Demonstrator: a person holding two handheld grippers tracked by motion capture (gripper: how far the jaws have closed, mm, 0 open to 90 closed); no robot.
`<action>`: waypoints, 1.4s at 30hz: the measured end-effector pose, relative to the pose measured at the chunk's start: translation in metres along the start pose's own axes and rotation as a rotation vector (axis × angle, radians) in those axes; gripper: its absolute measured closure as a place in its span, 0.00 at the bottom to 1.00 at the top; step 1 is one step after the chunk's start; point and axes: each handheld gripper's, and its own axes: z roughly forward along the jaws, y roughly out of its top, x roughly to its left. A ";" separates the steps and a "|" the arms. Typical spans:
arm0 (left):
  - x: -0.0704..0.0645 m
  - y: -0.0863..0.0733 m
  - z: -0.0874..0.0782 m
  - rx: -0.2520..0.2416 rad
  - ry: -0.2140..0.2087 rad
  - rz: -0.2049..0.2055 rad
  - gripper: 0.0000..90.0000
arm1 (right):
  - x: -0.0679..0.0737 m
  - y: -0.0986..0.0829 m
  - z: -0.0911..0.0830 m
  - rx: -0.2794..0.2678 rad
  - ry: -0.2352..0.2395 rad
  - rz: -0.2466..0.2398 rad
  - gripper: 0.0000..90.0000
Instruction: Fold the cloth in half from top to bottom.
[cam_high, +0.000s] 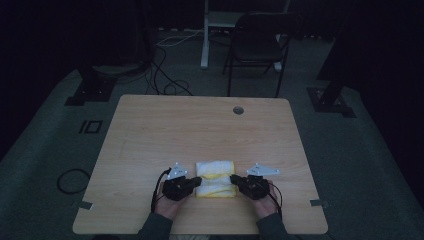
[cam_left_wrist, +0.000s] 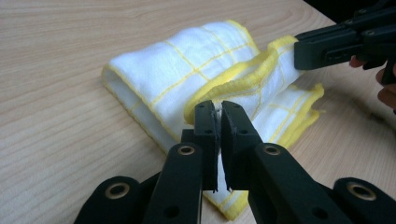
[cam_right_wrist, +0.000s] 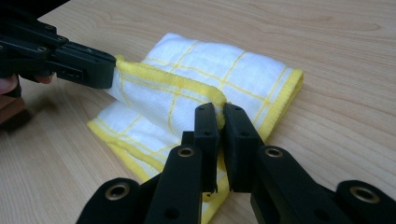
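Looking down from the high view, a folded white cloth with yellow edging and yellow grid lines (cam_high: 215, 178) lies near the front edge of the wooden table (cam_high: 200, 125), between the two grippers and touching both. The left gripper (cam_high: 196, 182) reaches in from the cloth's left side and the right gripper (cam_high: 234, 179) from its right, each held by a hand coming up from the bottom of the picture, with a grey three-cornered plate on top of each. Beyond the table stand a dark chair (cam_high: 257, 42) and loose cables on the floor (cam_high: 165, 75). In the left gripper view, the left gripper (cam_left_wrist: 218, 109) has its jaws pressed together on the yellow hem of the cloth (cam_left_wrist: 187, 70) at the near corner of the raised top layer; that layer lifts off the folded stack beneath it, and the right gripper (cam_left_wrist: 299, 51) grips the same hem farther off at the upper right. In the right gripper view, the right gripper (cam_right_wrist: 221, 112) is likewise clamped on the yellow hem of the cloth (cam_right_wrist: 243, 74), its jaws nearly closed with the fabric pinched between them, while the left gripper (cam_right_wrist: 112, 70) holds the opposite end of that raised edge at the upper left, so the hem stretches between the two above the lower layers resting on the table.
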 end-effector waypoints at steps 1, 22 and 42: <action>0.000 -0.001 0.000 0.002 0.002 0.001 0.95 | 0.000 0.000 0.000 0.001 0.001 0.002 0.94; 0.016 -0.007 -0.008 0.028 0.063 -0.068 0.80 | 0.002 -0.006 -0.005 -0.001 0.001 0.009 0.93; 0.010 -0.007 -0.002 0.056 0.039 -0.049 0.75 | 0.000 -0.006 -0.014 -0.042 -0.003 0.020 0.84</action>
